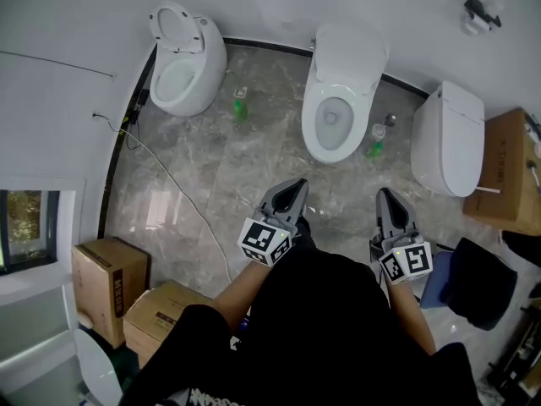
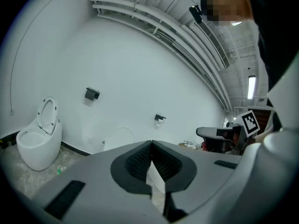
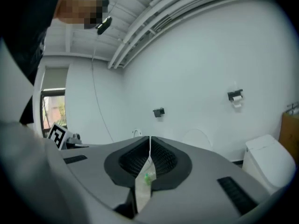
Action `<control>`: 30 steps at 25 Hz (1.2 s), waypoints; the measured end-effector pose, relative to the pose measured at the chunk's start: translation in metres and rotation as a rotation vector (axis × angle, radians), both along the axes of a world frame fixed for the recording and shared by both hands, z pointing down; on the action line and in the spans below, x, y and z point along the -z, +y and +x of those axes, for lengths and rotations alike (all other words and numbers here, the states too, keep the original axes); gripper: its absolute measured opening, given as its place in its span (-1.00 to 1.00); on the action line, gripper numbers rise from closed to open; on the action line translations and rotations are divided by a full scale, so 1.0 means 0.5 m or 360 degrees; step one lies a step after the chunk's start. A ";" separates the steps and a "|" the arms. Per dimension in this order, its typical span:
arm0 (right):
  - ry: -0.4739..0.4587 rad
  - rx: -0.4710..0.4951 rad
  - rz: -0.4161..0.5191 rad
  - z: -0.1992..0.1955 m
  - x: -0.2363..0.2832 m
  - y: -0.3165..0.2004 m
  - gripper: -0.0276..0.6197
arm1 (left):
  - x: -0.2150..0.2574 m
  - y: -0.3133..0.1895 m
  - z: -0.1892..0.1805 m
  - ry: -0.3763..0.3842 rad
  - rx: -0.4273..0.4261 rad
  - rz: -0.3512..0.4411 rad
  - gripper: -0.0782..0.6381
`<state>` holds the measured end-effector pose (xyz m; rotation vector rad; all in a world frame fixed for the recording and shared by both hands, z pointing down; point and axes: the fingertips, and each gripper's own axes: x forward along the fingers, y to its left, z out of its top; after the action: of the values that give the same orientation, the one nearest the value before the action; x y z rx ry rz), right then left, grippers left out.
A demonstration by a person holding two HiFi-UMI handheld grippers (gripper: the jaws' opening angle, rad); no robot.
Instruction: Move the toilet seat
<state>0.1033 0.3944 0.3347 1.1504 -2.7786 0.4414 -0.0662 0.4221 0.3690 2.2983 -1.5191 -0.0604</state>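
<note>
The left tool point(image 1: 293, 191) and the right tool point(image 1: 387, 200) are both pressed together and pinch nothing. They hang side by side over the floor point(image 1: 211, 167) and point at 12 o'clock. The middle toilet point(image 1: 338, 146) stands at 12 o'clock, apart from the tools. Its seat point(image 1: 313, 129) looks down on the bowl and its lid point(image 1: 351, 49) is up. The left toilet point(image 1: 199, 83) at 10 o'clock has its top up. The right toilet point(image 1: 448, 138) at 2 o'clock is shut. A green bottle point(image 1: 241, 106) stands between the left and middle toilets.
</note>
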 end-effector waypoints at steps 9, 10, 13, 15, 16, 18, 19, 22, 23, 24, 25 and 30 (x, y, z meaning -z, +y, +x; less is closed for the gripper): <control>0.0077 -0.0288 -0.0099 -0.055 -0.013 -0.146 -0.82 | -0.021 -0.109 -0.065 0.0027 -0.0138 -0.0042 -0.74; 0.0095 -0.0339 -0.0146 -0.055 -0.020 -0.156 -0.82 | -0.026 -0.120 -0.078 0.0029 -0.0132 -0.0052 -0.74; 0.0142 -0.0424 -0.0206 -0.055 -0.043 -0.174 -0.82 | -0.037 -0.154 -0.130 -0.0008 -0.0080 -0.0084 -0.74; 0.0183 -0.0431 -0.0216 -0.053 -0.056 -0.181 -0.82 | -0.031 -0.181 -0.166 -0.0028 -0.0030 -0.0081 -0.74; 0.0200 -0.0427 -0.0221 -0.050 -0.063 -0.183 -0.82 | -0.029 -0.192 -0.180 -0.0023 -0.0011 -0.0077 -0.74; 0.0192 -0.0409 -0.0246 -0.047 -0.075 -0.187 -0.82 | -0.035 -0.208 -0.199 -0.0001 0.0016 -0.0075 -0.74; 0.0170 -0.0398 -0.0257 -0.047 -0.078 -0.189 -0.82 | -0.041 -0.212 -0.204 0.0003 0.0022 -0.0079 -0.74; 0.0156 -0.0375 -0.0241 -0.046 -0.077 -0.201 -0.82 | -0.065 -0.220 -0.203 0.0033 0.0007 -0.0098 -0.74; 0.0171 -0.0369 -0.0235 -0.044 -0.079 -0.206 -0.82 | -0.072 -0.222 -0.197 0.0068 -0.0010 -0.0108 -0.74; 0.0186 -0.0361 -0.0232 -0.040 -0.085 -0.211 -0.82 | -0.080 -0.224 -0.191 0.0107 -0.0027 -0.0120 -0.74; 0.0200 -0.0354 -0.0230 -0.035 -0.093 -0.215 -0.82 | -0.088 -0.226 -0.186 0.0142 -0.0043 -0.0136 -0.74; 0.0254 -0.0365 -0.0286 -0.011 -0.156 -0.248 -0.82 | -0.124 -0.240 -0.186 0.0162 -0.0053 -0.0203 -0.74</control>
<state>0.0976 0.2707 0.4129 1.3978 -2.4278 0.5796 -0.1590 0.3022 0.4310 2.1852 -1.3932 -0.0687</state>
